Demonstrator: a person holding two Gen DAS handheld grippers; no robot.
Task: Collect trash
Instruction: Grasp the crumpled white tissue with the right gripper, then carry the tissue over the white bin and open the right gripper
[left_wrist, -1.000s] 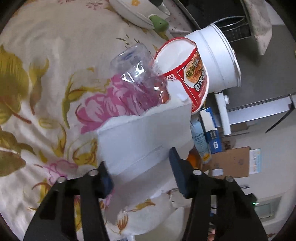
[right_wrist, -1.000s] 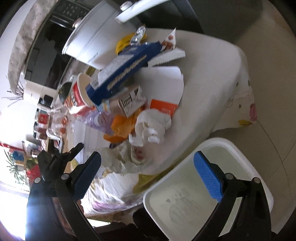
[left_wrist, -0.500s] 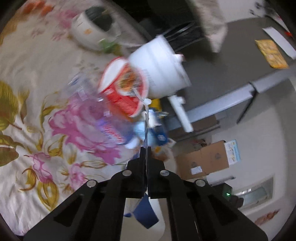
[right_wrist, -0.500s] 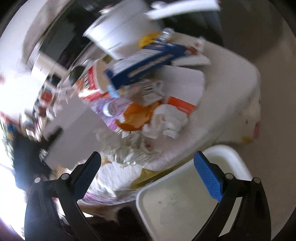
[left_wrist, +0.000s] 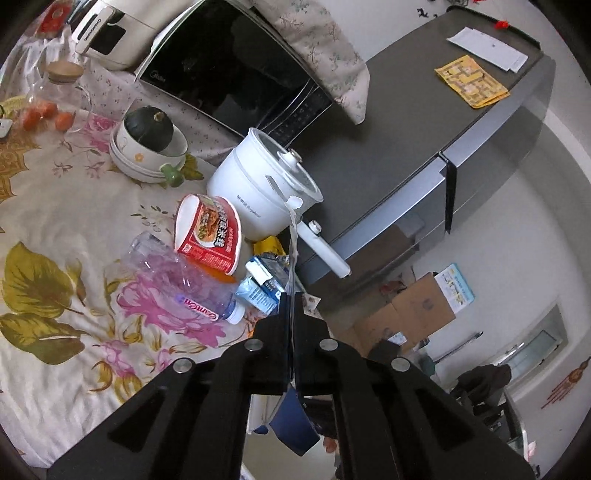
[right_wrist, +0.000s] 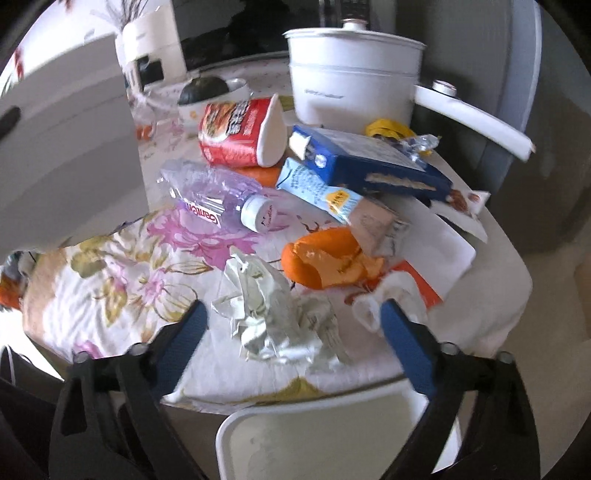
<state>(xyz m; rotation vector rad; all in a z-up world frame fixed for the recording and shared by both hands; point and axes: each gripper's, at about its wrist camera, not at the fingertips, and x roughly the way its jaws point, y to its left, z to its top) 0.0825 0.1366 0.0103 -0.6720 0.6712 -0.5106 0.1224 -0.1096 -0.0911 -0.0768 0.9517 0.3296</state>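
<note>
The right gripper (right_wrist: 291, 325) tips steeply down over the table edge, its blue-padded jaws closing around a crumpled white paper wad (right_wrist: 273, 314) that lies between them untouched. Below it stands one white plastic bin (right_wrist: 258, 435). The left gripper (left_wrist: 291, 306) points slightly below level, its jaws pinched tight on a thin white paper sheet (left_wrist: 293, 254) seen edge-on, held up off the table.

On the floral tablecloth (right_wrist: 129, 280) beyond the wad lie one piece of orange peel (right_wrist: 325, 262), one crushed clear plastic bottle (right_wrist: 210, 195) with a white cap, one pale blue drink carton (right_wrist: 317, 188), one dark blue cardboard box (right_wrist: 365, 162) and one red instant-noodle cup (right_wrist: 240, 131) on its side. Furthest back stands one white electric pot (right_wrist: 351, 81) with a long handle.
</note>
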